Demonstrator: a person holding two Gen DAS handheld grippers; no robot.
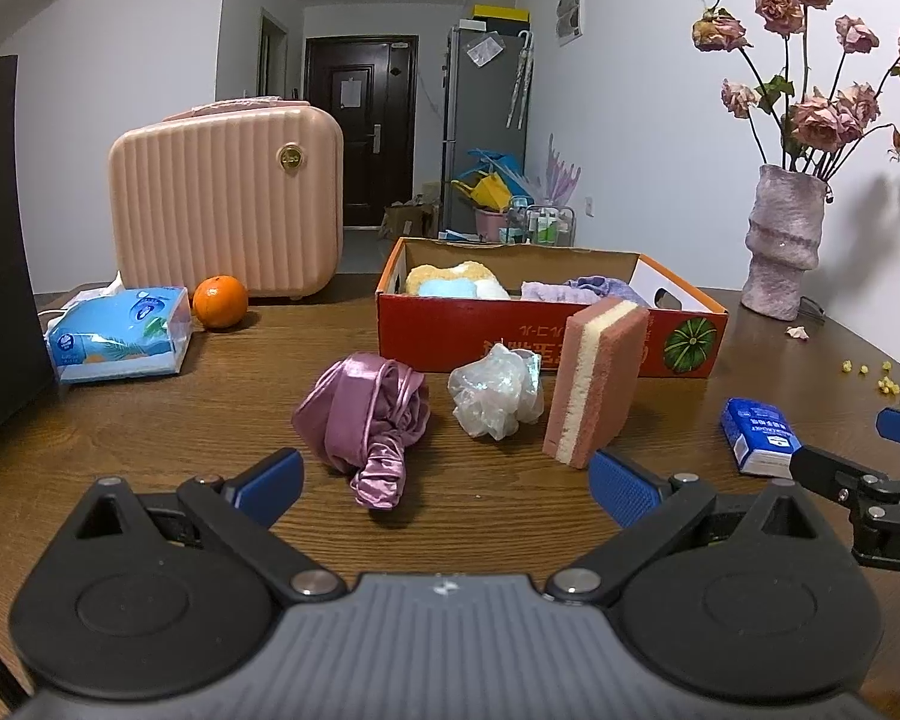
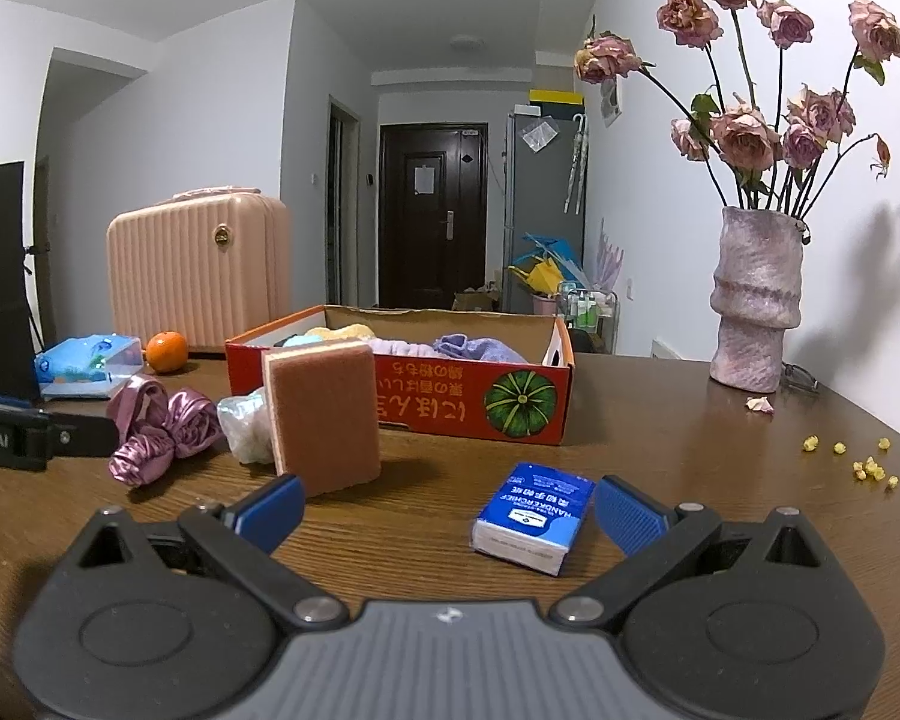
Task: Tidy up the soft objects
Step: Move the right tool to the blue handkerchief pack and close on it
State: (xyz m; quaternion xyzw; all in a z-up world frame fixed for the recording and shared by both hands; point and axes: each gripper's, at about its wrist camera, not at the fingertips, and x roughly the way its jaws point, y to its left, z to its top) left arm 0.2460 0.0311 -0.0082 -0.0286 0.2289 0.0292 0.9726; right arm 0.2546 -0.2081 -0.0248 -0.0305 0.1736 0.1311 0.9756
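A wooden worktop [image 1: 150, 420] in a lived-in room carries a red box [image 1: 510, 330] pushed toward the far side, already holding a few soft things: a yellow sponge [image 1: 444, 276] and a lilac cloth [image 1: 576, 291]. It looks like the collecting bin, so the loose items lined up in front of it are probably waiting to go in.

The left gripper [image 1: 444, 486] hangs low over the worktop with its jaws spread wide and empty. Just ahead of them, slightly left, lies a satin cloth [image 1: 366, 420]; ahead and centre, a plastic wad [image 1: 495, 390]; close by the right jaw, a pink sponge [image 1: 594, 384] stands on edge against the box.

The right gripper [image 2: 447, 510] sits level and low, jaws likewise wide apart and holding nothing. A tissue pack [image 2: 534, 516] lies flat between them, nearer the right jaw, seemingly its next pick.
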